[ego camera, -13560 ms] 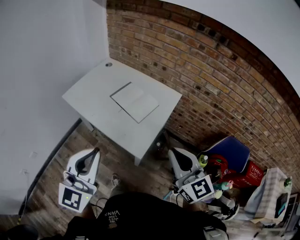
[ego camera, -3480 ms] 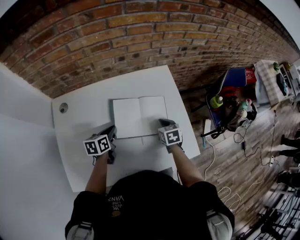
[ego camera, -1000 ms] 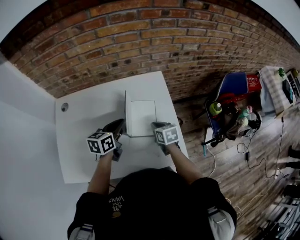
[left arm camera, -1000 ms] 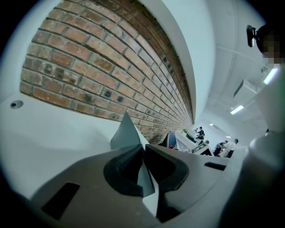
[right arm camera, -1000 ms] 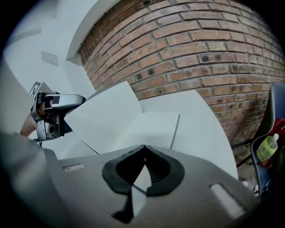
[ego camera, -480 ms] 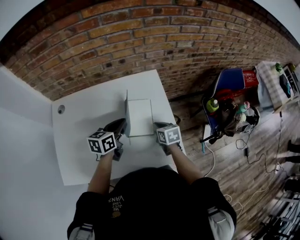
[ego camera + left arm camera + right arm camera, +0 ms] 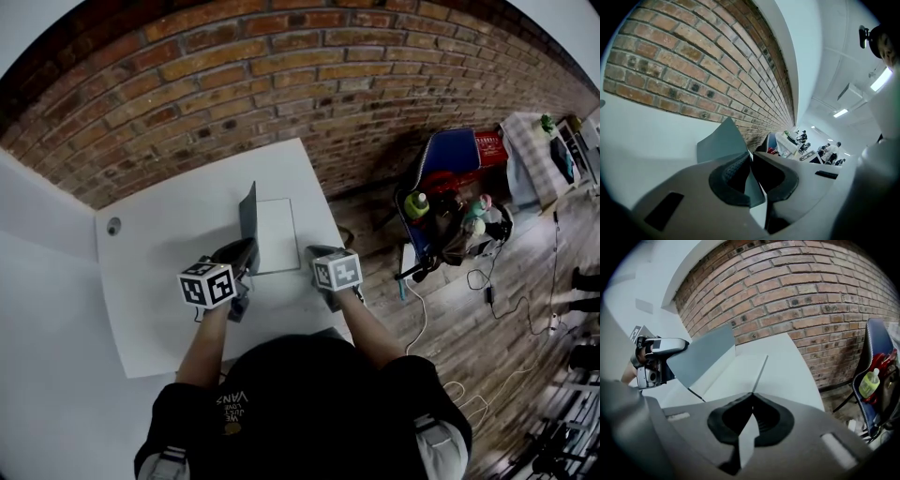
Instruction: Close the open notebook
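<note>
1. Notebook (image 7: 275, 234) is lying on the white tabletop (image 7: 169, 267) close to the brick wall (image 7: 281, 84), half shut. Its right half is resting flat while its grey left cover (image 7: 248, 217) is standing nearly upright.
2. The left tool (image 7: 246, 253) is pinching the near edge of that cover, its jaws almost together on the thin sheet.
3. The right tool (image 7: 312, 253) is clamping the thin right edge of the flat half, jaws closed onto it and apparently pinning it in place.
4. It is probably handling as a light thing with a thin, bendable card cover, so a hold at one edge is likely letting the rest flex.
5. The smooth card may be slipping easily between the pads, so a firm pinch at the outer edge looks best, with a slow lowering to avoid creasing pages.
</note>
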A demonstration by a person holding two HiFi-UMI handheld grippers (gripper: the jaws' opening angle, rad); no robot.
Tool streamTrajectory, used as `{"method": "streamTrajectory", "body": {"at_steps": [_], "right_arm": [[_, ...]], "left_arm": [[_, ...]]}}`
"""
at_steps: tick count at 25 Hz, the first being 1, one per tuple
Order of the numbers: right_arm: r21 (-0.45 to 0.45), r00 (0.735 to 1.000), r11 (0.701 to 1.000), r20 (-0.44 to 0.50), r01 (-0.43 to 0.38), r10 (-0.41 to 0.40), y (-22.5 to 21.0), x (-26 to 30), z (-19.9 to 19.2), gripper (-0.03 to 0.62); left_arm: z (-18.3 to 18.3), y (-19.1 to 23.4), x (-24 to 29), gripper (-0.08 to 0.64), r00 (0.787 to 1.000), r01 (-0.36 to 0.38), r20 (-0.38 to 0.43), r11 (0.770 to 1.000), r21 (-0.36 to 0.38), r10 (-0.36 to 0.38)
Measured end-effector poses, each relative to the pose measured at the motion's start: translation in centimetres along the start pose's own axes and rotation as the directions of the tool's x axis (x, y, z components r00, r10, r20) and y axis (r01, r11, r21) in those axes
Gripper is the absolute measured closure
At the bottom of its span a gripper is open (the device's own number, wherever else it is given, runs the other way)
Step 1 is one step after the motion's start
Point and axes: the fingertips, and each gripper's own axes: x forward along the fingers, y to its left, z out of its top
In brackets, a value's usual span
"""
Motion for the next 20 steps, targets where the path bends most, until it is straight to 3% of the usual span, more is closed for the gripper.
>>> {"method": "streamTrajectory", "body": {"at_steps": [20], "right_arm": [[0.070, 0.996, 0.995, 0.041, 0.072, -0.075, -3.3, -3.2, -1.2, 0.594]], "left_arm": [[-2.5, -2.4, 5.3, 0.526, 0.992, 0.071, -0.106, 0.997, 0.023, -0.068]]}}
